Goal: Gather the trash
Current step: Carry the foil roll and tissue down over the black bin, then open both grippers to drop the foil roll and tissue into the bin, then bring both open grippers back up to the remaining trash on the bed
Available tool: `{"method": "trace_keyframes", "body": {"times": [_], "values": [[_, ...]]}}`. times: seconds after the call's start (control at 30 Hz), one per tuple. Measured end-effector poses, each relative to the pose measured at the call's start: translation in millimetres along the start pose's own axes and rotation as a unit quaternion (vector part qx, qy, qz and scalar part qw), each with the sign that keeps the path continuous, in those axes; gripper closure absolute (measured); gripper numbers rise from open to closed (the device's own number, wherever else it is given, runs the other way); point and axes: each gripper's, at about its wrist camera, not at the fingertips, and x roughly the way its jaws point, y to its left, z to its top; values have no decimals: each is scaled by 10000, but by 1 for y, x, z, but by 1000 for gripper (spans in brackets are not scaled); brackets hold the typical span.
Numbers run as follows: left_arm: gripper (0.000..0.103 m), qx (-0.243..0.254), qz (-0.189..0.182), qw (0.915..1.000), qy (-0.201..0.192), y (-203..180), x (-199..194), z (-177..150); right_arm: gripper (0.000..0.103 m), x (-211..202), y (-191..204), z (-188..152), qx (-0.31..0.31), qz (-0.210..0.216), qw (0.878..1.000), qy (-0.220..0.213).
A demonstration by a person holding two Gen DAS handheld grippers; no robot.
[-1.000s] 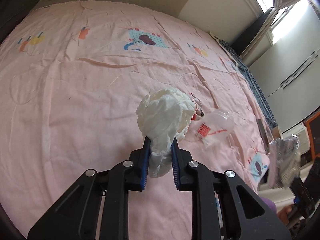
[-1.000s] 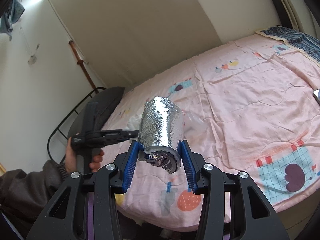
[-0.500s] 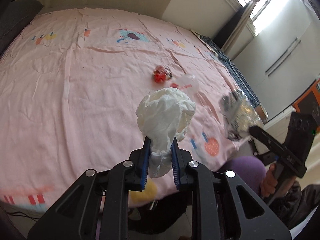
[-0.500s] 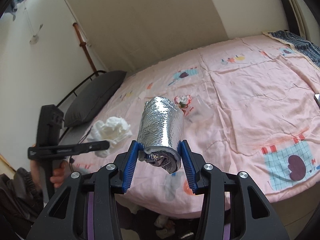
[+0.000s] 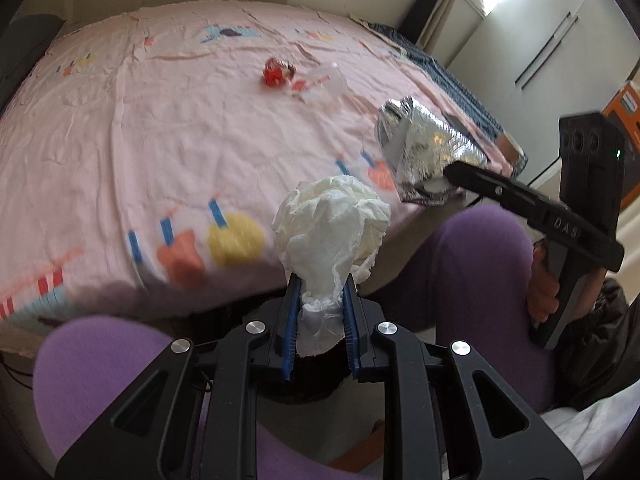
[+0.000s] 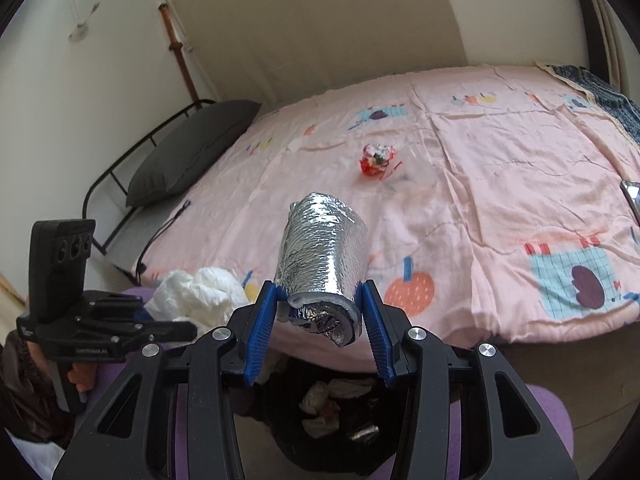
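Left tool (image 5: 320, 300): clamped on a crumpled white tissue wad (image 5: 332, 220), held clear of the bed's near edge, above the person's purple-clad legs (image 5: 472, 256). Right tool (image 6: 320, 308): clamped on a crushed foil wrapper (image 6: 324, 248), held over a dark bin (image 6: 332, 412) with scraps inside, at the foot of the bed. Pink quilt (image 6: 460, 200): bears a red-and-white wrapper (image 6: 376, 158) near its middle, with a blurred clear plastic piece (image 5: 328, 80) just beside it. Grey pillow (image 6: 192, 144): at the headboard end.
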Motion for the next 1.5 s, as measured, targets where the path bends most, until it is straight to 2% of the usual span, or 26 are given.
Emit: {"method": "trace_keyframes", "body": {"times": [0.27, 0.53, 0.6, 0.67, 0.73, 0.8, 0.83, 0.97, 1.1, 1.23, 1.5], "values": [[82, 91, 196, 9992, 327, -12, 6, -31, 62, -6, 22, -30, -205, 58, 9991, 362], [82, 375, 320, 9974, 531, -29, 9, -45, 62, -8, 27, -46, -161, -125, 9976, 666], [82, 464, 347, 9967, 563, -32, 10, -46, 58, -10, 27, -49, -142, -162, 9974, 681], [78, 524, 397, 9968, 462, -34, 8, -46, 54, -11, 27, -49, -133, -294, 9971, 684], [64, 575, 333, 9975, 221, -37, 1, -44, 33, -15, 26, -48, -111, -349, 9975, 605], [29, 631, 361, 9974, -9, -39, -6, -42, 28, -19, 25, -46, -37, -425, 9980, 470], [25, 617, 443, 9970, -141, -40, -9, -40, 26, -20, 24, -44, -21, -422, 9982, 416], [15, 247, 323, 9978, -532, -30, -22, -26, 20, -22, 16, -33, 97, -557, 9981, 263], [6, 83, 517, 9950, -846, -17, -28, -9, 18, -18, 7, -16, 125, -750, 9970, 155], [6, 76, 708, 9935, -885, -6, -27, 8, 16, -8, -2, 6, 29, -855, 9963, 49], [6, -129, 699, 9924, -1007, 17, -23, 39, 16, 40, -17, 53, -121, -1058, 9943, 22]]}}
